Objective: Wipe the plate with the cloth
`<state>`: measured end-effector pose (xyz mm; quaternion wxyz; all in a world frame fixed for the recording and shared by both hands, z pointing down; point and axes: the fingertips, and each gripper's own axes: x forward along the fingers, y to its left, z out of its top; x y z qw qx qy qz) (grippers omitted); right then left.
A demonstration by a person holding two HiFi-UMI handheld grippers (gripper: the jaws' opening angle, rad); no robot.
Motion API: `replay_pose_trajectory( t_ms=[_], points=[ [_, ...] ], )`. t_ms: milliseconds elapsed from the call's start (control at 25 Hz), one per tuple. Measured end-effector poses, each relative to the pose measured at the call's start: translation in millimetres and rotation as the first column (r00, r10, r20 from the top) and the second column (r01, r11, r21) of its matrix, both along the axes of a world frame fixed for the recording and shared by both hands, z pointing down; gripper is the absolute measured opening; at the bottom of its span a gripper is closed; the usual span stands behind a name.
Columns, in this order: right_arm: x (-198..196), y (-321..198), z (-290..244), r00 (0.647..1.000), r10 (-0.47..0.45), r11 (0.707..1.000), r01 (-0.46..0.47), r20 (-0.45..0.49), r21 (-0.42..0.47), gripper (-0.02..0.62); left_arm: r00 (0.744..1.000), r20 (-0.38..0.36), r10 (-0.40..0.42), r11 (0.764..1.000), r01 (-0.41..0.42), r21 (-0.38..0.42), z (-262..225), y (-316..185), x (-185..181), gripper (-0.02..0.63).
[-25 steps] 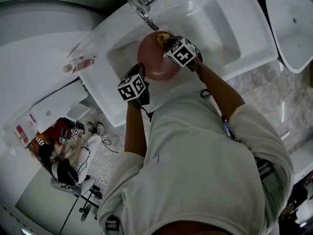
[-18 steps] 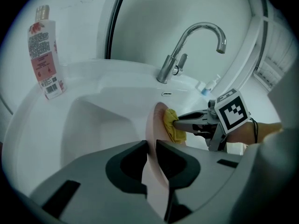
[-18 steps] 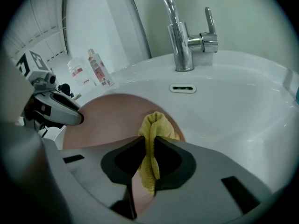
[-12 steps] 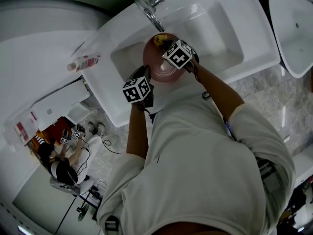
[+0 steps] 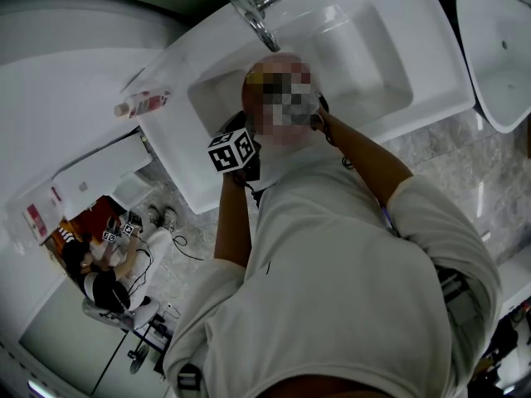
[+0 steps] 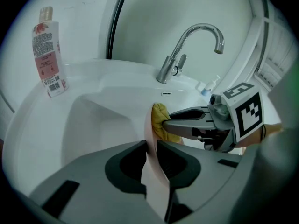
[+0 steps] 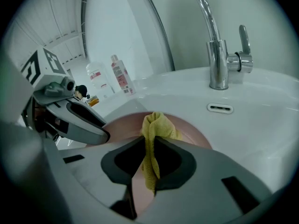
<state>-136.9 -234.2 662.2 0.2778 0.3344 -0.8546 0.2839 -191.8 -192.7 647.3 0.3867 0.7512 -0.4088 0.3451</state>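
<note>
Pink plate [image 6: 155, 174], edge-clamped in your left hand-held gripper [image 6: 149, 146]; your right hand-held gripper [image 7: 149, 147], pinching cloth [image 7: 159, 125], may lever it loose.

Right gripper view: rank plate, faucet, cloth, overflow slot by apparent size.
1. plate and faucet: too close to rank, since the fingers hide part of the plate
2. cloth
3. overflow slot

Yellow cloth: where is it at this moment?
In the right gripper view, the cloth is pinched in the right gripper, against the pink plate, in front of the faucet.
</note>
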Motion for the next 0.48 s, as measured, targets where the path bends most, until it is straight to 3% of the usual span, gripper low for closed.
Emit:
replay_pose_trajectory(
  t_ms=[480],
  points=[
    [-25.9, 51.8, -2.4, 0.978, -0.205, 0.979, 0.206, 0.046, 0.001, 0.061, 1.000, -0.010, -0.024, 0.999, 0.023, -0.024, 3.2, 3.4, -6.0, 0.084]
  ],
)
